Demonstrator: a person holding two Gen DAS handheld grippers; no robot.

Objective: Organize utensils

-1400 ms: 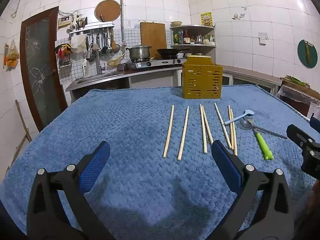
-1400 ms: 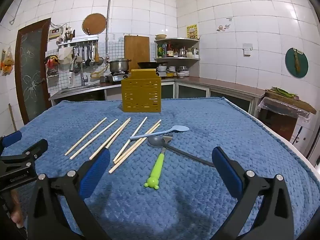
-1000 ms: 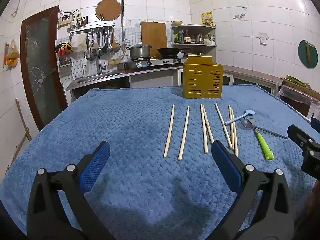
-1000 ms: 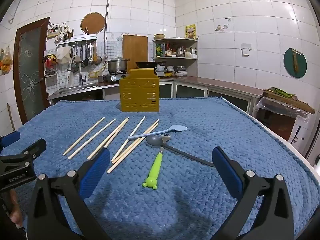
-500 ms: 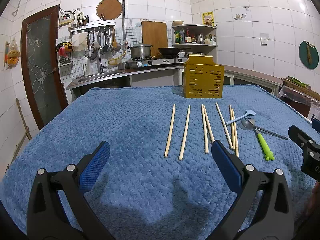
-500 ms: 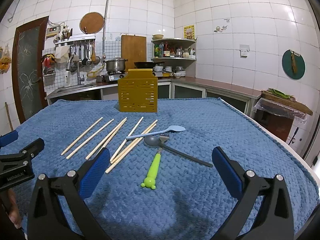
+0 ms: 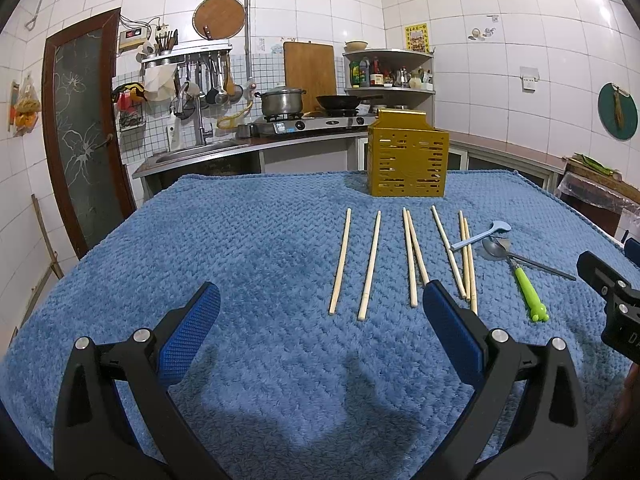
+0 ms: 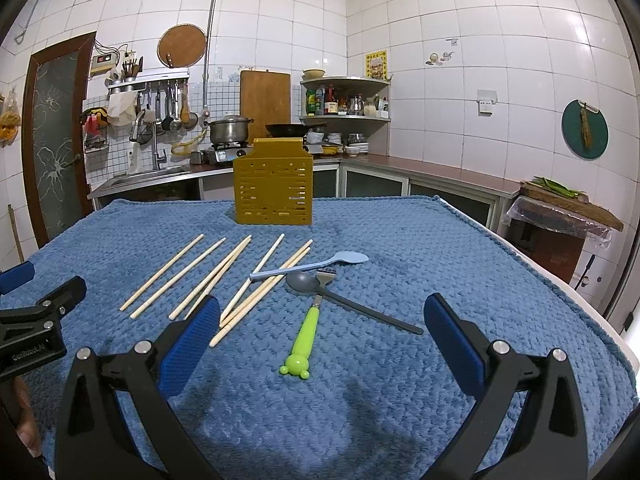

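Several wooden chopsticks (image 7: 372,264) (image 8: 208,276) lie in a row on the blue towel. To their right lie a light blue spoon (image 7: 480,236) (image 8: 312,266), a dark grey spoon (image 7: 520,258) (image 8: 352,304) and a green-handled fork (image 7: 527,292) (image 8: 306,330). A yellow slotted utensil holder (image 7: 408,160) (image 8: 273,182) stands upright behind them. My left gripper (image 7: 320,320) is open and empty, near the chopsticks' near ends. My right gripper (image 8: 320,324) is open and empty, with the fork handle between its fingers' line of sight. Each gripper shows at the edge of the other's view.
The blue towel (image 7: 200,248) covers the whole table; its right edge (image 8: 560,280) drops off near a wooden crate (image 8: 560,216). A kitchen counter with sink, stove and pots (image 7: 280,100) runs behind the table.
Both grippers have drifted slightly; the scene sits a little lower and left in the right wrist view. Nothing was grasped or moved.
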